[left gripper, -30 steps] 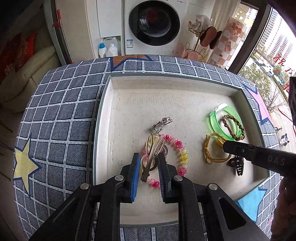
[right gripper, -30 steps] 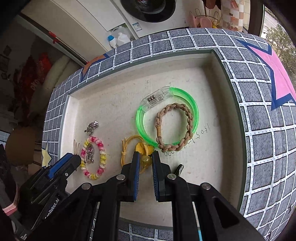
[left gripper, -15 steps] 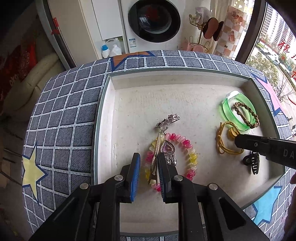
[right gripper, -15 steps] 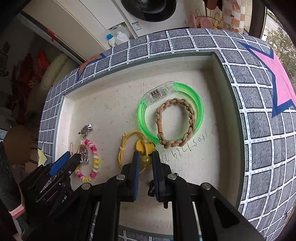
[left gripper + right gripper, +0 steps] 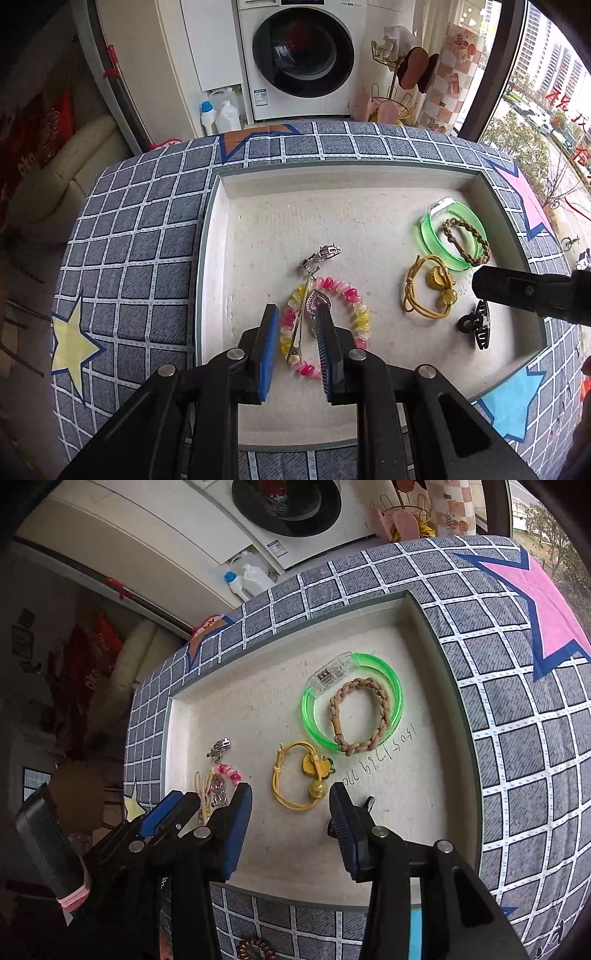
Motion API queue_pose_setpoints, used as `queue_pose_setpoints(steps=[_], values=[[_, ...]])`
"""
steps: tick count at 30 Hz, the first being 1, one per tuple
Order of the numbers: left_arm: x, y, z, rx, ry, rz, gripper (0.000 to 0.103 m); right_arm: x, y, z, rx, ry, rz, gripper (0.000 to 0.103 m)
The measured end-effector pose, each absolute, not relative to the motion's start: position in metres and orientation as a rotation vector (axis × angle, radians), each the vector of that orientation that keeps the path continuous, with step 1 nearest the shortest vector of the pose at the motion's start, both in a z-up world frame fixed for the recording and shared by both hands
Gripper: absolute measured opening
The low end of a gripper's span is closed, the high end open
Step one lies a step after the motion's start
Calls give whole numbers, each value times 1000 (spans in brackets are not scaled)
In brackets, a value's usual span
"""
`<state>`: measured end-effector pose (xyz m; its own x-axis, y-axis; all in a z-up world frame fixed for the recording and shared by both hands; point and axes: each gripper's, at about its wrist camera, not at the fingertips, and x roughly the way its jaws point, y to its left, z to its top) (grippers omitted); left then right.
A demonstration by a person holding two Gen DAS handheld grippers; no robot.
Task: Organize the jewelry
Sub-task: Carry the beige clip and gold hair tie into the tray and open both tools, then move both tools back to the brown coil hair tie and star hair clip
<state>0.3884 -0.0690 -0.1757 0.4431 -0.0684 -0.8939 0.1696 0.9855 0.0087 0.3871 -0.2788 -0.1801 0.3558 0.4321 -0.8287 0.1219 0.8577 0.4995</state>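
Observation:
A cream tray (image 5: 332,218) holds the jewelry. My left gripper (image 5: 296,314) has its jaws opening. A metal hair clip (image 5: 298,332) lies loose between them, across a pink and yellow bead bracelet (image 5: 352,295) with a silver charm chain (image 5: 320,254). My right gripper (image 5: 290,794) is opening too, with nothing pressed between its pads. A yellow cord hair tie (image 5: 291,775) with a bead lies just ahead of its gap. A black claw clip (image 5: 476,325) is half hidden behind its right finger. A braided tie (image 5: 382,701) sits inside a green bangle (image 5: 306,709).
The tray rests on a grey grid cloth (image 5: 129,258) with coloured stars. A brown spiral hair tie (image 5: 255,950) lies on the cloth at the near edge. A washing machine (image 5: 303,59) and detergent bottles (image 5: 221,112) stand beyond the far edge.
Both grippers went from shut to open. The left let go of the hair clip, which now lies on the bead bracelet. The right released the yellow tie's bead and lifted slightly.

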Motion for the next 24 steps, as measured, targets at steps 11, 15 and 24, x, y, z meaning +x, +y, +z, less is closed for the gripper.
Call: queue_pose_setpoints(steps=[11,15,24], values=[[369,-64,-141,91,1013,-136,103,359,-292,-163,545,1182,183,69],[354,-60,-133,91,1011,-137,103,347,-294,-154,530,1159,181,81],[313,-52,-127,107,1046,-153,103,318,-287,-134,459,1108,198,103]])
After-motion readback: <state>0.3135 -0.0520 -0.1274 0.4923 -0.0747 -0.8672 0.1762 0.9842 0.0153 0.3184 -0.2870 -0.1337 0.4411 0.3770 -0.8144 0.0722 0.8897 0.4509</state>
